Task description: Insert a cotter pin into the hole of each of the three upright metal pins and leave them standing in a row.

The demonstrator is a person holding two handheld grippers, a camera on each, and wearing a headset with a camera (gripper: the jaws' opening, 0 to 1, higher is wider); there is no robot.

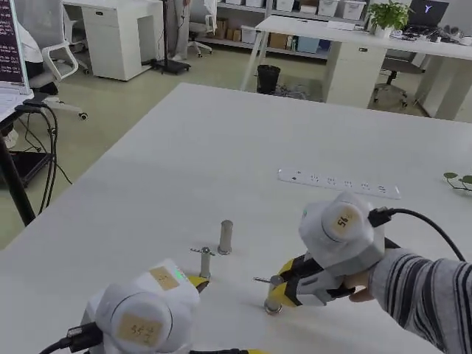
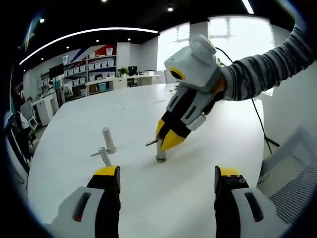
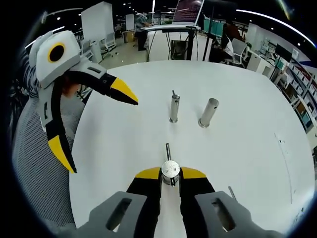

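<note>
We've got the left tongs spread wide and empty over the counter. Further right, one metal pin stands with a cotter pin through it, a bare pin just behind. Our right tongs are clamped on the third pin, its own cotter pin poking out leftward

The three short cylindrical grey pins are bare metal with a dull satin sheen. The nearest pin has a brighter, polished top face. The white tabletop is smooth and matt. The left gripper and right gripper have matt pale-grey plastic shells and smooth yellow tips. The striped sleeve is knitted cloth.
</note>
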